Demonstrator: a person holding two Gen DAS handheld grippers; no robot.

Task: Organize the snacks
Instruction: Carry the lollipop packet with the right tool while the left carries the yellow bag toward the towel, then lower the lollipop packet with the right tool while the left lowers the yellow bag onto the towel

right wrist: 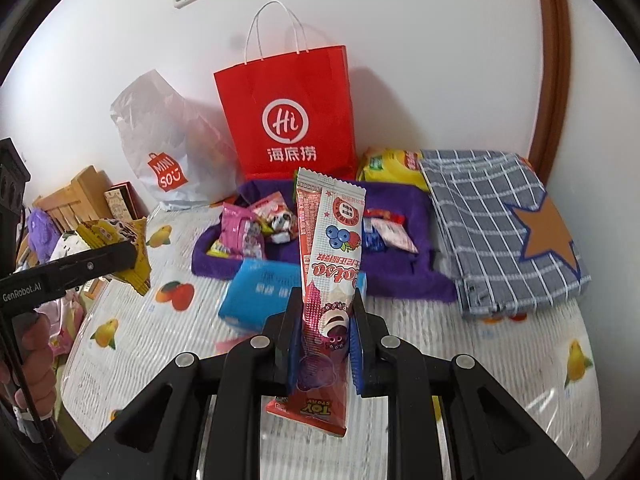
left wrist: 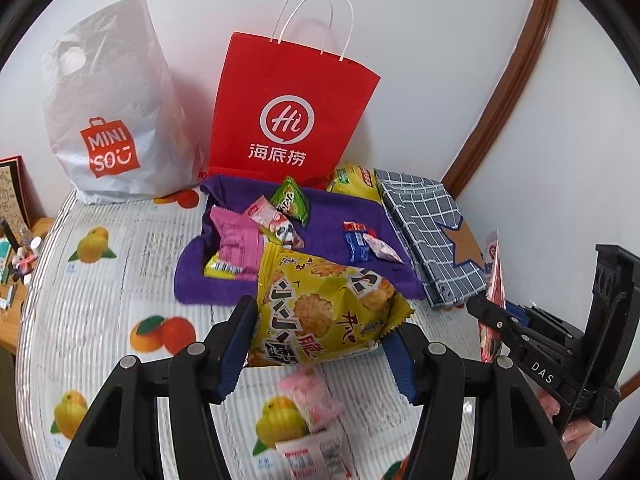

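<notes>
My left gripper point(left wrist: 324, 316) is shut on a yellow rice-cracker bag point(left wrist: 320, 304), held above the table in front of a purple towel point(left wrist: 320, 216). Several small snack packets lie on that towel, among them a pink one point(left wrist: 234, 240) and a green one point(left wrist: 290, 200). My right gripper point(right wrist: 326, 296) is shut on a long white and pink wafer packet point(right wrist: 328, 248), which stands upright between the blue pads. In the left wrist view the right gripper point(left wrist: 482, 306) shows at the right edge with its packet point(left wrist: 494, 276). The left gripper point(right wrist: 130, 254) with the yellow bag point(right wrist: 116, 236) appears at the left of the right wrist view.
A red paper bag point(left wrist: 288, 120) and a white plastic bag point(left wrist: 116, 120) stand against the wall behind the towel. A checked cloth with a star point(right wrist: 500, 224) lies to the right. A blue pack point(right wrist: 256, 292) lies before the towel, and a pink packet point(left wrist: 308, 396) rests under my left gripper.
</notes>
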